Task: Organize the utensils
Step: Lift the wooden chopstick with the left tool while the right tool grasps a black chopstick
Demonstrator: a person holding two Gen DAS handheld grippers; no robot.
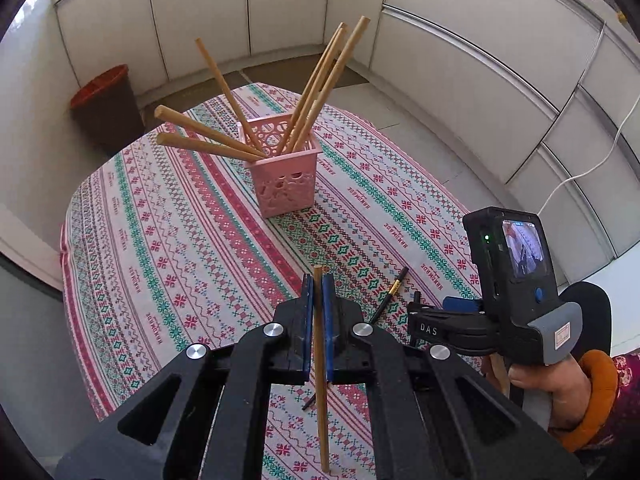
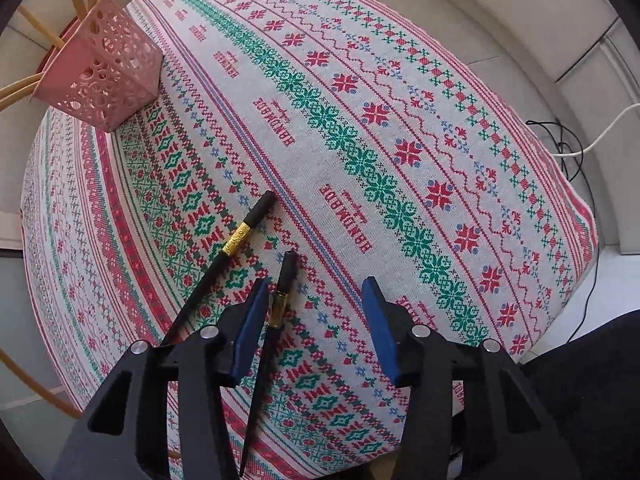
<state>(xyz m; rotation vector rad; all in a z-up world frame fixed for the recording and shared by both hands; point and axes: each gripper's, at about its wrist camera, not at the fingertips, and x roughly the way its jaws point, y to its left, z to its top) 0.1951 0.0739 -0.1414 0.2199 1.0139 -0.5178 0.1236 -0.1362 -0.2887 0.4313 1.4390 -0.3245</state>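
Observation:
A pink perforated holder (image 1: 285, 178) stands mid-table with several wooden chopsticks leaning out of it; it also shows at top left in the right wrist view (image 2: 102, 76). My left gripper (image 1: 318, 280) is shut on a wooden chopstick (image 1: 321, 400), held upright above the near table edge. My right gripper (image 2: 316, 296) is open and low over the cloth. Two black chopsticks with gold bands lie there: one (image 2: 276, 312) between the jaws near the left finger, the other (image 2: 236, 240) just left of it. In the left wrist view one black chopstick (image 1: 390, 294) shows beside the right gripper (image 1: 460, 312).
The round table wears a patterned red, green and white cloth (image 2: 400, 140). A red-rimmed dark bin (image 1: 106, 108) stands on the floor beyond the table. White cabinets line the walls. Cables (image 2: 576, 152) lie on the floor to the right.

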